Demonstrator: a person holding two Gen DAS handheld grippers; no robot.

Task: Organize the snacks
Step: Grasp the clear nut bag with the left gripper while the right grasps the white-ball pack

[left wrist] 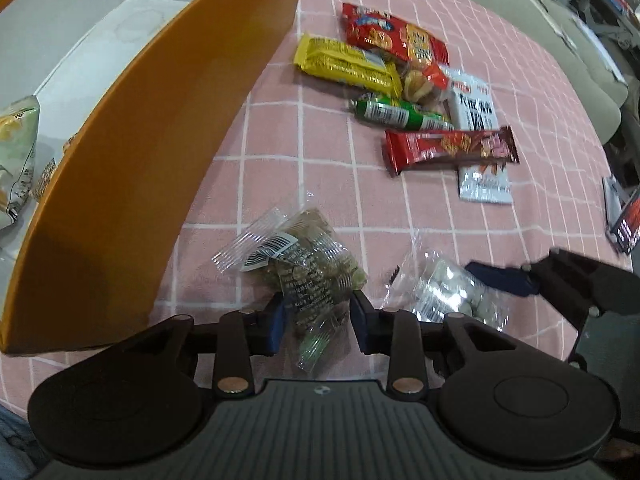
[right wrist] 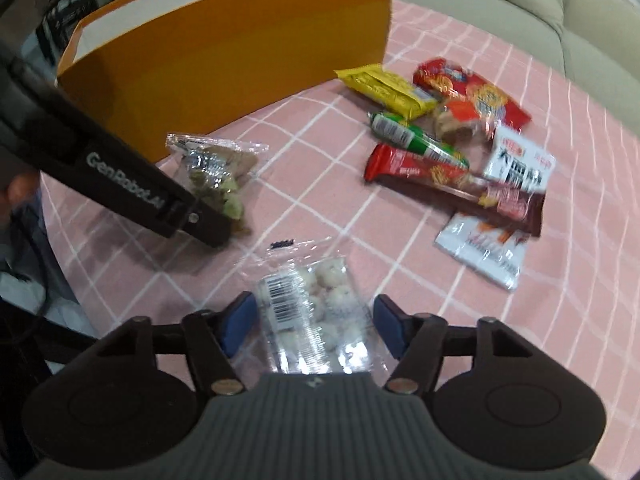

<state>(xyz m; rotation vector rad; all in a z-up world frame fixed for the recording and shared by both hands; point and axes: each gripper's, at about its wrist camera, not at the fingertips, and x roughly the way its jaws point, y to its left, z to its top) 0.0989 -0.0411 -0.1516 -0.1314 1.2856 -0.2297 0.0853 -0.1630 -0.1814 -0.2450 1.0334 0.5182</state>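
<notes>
My left gripper is partly closed, its blue pads against the sides of a clear bag of green-brown snacks, which lies on the pink checked cloth; the bag also shows in the right wrist view. My right gripper is open, its fingers on either side of a clear bag of white puffed snacks, also seen in the left wrist view. An orange box stands at the left, with packets inside.
A pile of snacks lies further back: yellow pack, red biscuit pack, green tube, red-brown bar, white packet. A beige sofa runs behind the table. The table edge curves at the right.
</notes>
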